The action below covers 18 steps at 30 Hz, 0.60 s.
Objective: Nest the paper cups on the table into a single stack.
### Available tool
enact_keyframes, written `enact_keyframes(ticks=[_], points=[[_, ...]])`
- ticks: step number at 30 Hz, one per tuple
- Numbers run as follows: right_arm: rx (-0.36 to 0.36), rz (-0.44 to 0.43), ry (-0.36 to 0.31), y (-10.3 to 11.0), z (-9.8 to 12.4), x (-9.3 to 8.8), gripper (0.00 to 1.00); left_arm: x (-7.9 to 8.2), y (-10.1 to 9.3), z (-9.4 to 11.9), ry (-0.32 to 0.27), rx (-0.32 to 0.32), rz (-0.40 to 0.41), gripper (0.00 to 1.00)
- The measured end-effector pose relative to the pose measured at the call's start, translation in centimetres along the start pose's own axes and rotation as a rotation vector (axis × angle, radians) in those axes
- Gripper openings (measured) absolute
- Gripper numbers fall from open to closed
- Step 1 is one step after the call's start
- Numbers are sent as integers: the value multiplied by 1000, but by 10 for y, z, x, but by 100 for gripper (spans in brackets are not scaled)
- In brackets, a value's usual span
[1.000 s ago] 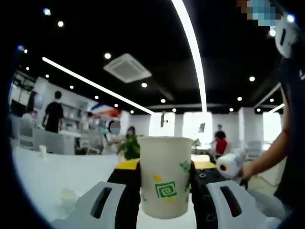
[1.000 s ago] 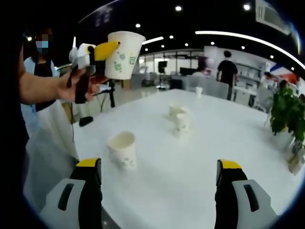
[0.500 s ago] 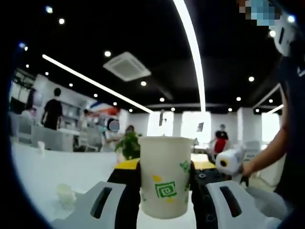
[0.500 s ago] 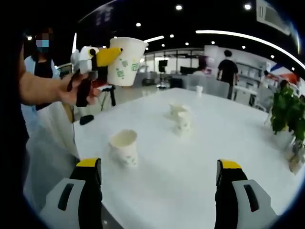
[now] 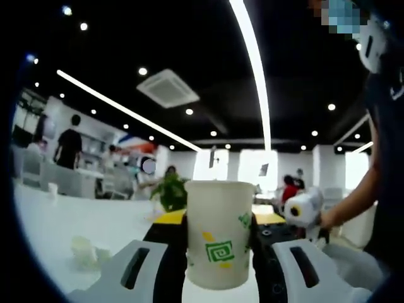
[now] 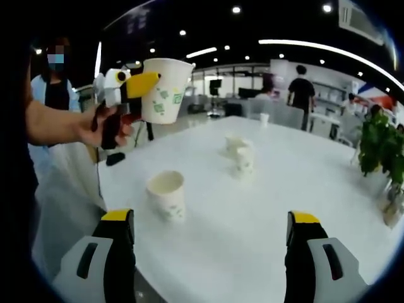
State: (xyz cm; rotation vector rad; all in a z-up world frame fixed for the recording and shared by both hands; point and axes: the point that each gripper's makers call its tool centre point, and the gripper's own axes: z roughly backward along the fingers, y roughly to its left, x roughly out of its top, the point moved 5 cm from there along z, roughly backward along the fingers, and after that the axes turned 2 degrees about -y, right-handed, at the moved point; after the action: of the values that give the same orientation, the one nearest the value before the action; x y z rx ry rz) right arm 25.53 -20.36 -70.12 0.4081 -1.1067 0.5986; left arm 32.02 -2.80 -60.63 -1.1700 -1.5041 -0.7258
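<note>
My left gripper is shut on a white paper cup with green and yellow prints, held upright in the air. In the right gripper view the same cup hangs in the left gripper above the table's near left corner. Below it a single cup stands on the white table. Two more cups stand close together farther back. My right gripper is open over the table's near edge with nothing between its jaws. It also appears in the left gripper view as the right gripper.
A small cup stands at the far table edge. A potted plant sits at the right edge. A person's forearm and body fill the left side. Other people stand by the far desks.
In the right gripper view the left gripper has come down a little with its cup, toward the single cup. The left gripper view has swung slightly. My right gripper stays open.
</note>
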Motion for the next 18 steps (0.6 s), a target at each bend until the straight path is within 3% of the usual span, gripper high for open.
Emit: enact_keyframes(ticks=[18], points=[[-1,5,21,4,2,-1,99,-33,5,12,49,-11,7,37]])
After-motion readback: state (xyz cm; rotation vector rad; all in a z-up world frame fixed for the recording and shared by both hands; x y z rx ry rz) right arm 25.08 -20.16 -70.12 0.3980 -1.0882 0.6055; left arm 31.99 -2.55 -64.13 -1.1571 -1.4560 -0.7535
